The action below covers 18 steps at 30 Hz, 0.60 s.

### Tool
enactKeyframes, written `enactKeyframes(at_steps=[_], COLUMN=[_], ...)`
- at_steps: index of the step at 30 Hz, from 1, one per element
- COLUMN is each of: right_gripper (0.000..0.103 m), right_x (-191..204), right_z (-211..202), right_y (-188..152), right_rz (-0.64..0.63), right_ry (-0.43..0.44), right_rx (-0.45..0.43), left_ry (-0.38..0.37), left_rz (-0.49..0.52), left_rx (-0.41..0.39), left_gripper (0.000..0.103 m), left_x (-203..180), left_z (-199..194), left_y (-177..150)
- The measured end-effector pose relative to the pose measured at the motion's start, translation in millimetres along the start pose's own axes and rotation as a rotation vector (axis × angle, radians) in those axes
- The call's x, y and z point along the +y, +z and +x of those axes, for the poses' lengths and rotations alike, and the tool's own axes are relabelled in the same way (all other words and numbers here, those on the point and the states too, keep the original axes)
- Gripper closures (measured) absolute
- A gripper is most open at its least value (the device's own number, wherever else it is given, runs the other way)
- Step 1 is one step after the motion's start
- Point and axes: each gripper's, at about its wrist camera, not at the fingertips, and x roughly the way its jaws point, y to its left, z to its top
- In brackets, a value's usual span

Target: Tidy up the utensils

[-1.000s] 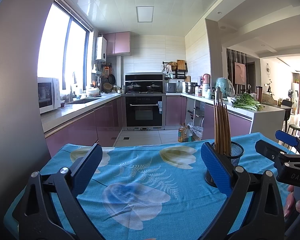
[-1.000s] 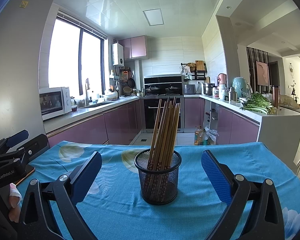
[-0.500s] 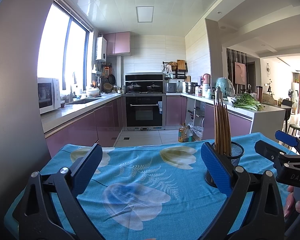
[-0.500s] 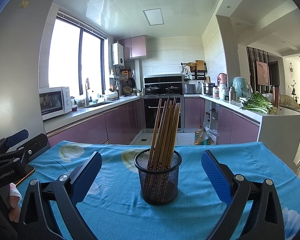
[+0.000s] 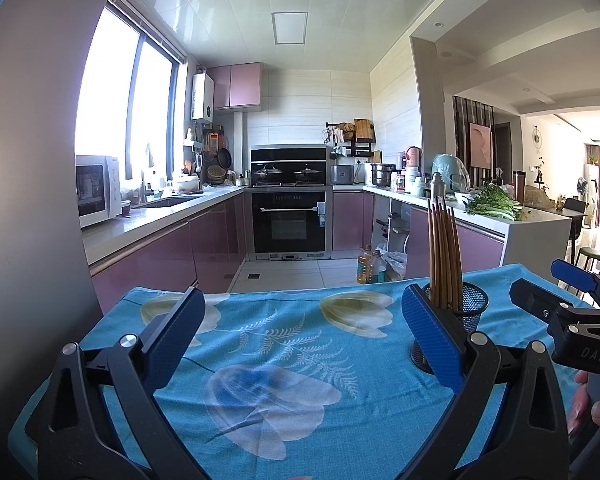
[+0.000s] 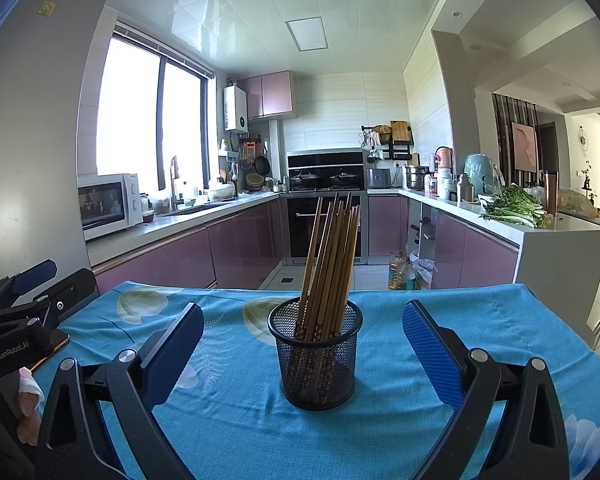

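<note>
Chopsticks (image 6: pixel 330 264) in mesh cup (image 6: pixel 315 360), centred ahead of open right claw (image 6: pixel 303 354)

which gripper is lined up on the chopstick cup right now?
The right gripper: the mesh cup of chopsticks sits centred between its open fingers. The left gripper, also open, frames only bare tablecloth; its view shows the cup off right.
</note>
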Motion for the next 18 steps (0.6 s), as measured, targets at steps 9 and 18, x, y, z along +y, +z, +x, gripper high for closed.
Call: enactKeyframes(at_steps=[9, 18], right_gripper=[0.007, 0.007], right_x=[0.4, -40.0], right_z=[-0.2, 21.8], right_y=[0.2, -7.4], right_rz=[0.001, 0.005], right_ry=[0.001, -0.078], right_rx=[0.001, 0.133], left_ry=[0.009, 0.005], left_rz=[-0.001, -0.013], left_rx=[-0.012, 0.145], left_gripper=[0.006, 0.006], left_x=[1.1, 12.5], left_z=[-0.8, 32.6], left_y=[-3.8, -15.0])
